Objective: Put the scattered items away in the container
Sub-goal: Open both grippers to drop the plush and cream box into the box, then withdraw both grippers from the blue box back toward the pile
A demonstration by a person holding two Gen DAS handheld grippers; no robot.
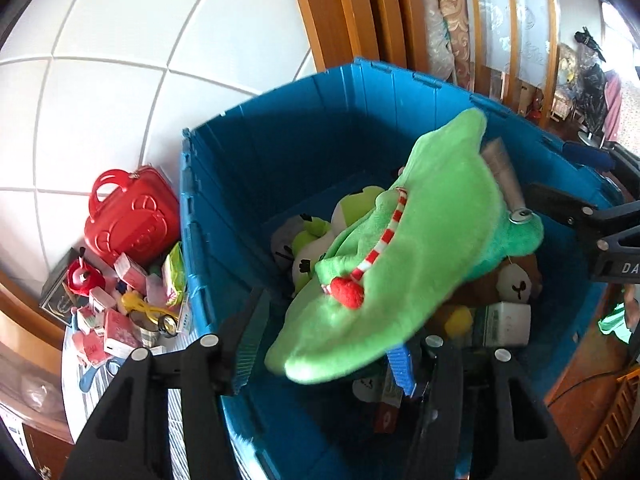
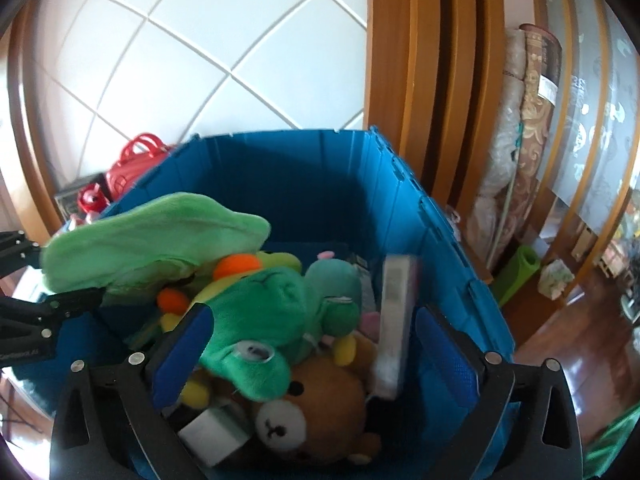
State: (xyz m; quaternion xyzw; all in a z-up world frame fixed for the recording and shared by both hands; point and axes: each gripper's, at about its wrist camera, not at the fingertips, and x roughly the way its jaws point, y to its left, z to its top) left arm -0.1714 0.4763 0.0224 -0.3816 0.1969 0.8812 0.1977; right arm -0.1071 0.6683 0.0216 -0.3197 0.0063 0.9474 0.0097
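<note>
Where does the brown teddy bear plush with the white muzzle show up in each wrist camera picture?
Left wrist view: brown teddy bear plush at right of middle, mostly hidden under the big green plush.
Right wrist view: bear at bottom centre, face up, between the fingers.
Shared landmark: the blue plastic crate holding both.

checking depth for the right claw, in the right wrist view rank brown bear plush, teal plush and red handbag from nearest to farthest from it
1. brown bear plush: in the bin, low between the right claw fingers.
2. teal plush: mid-bin, beyond the bear.
3. red handbag: outside the blue bin, past its far left wall.
</note>
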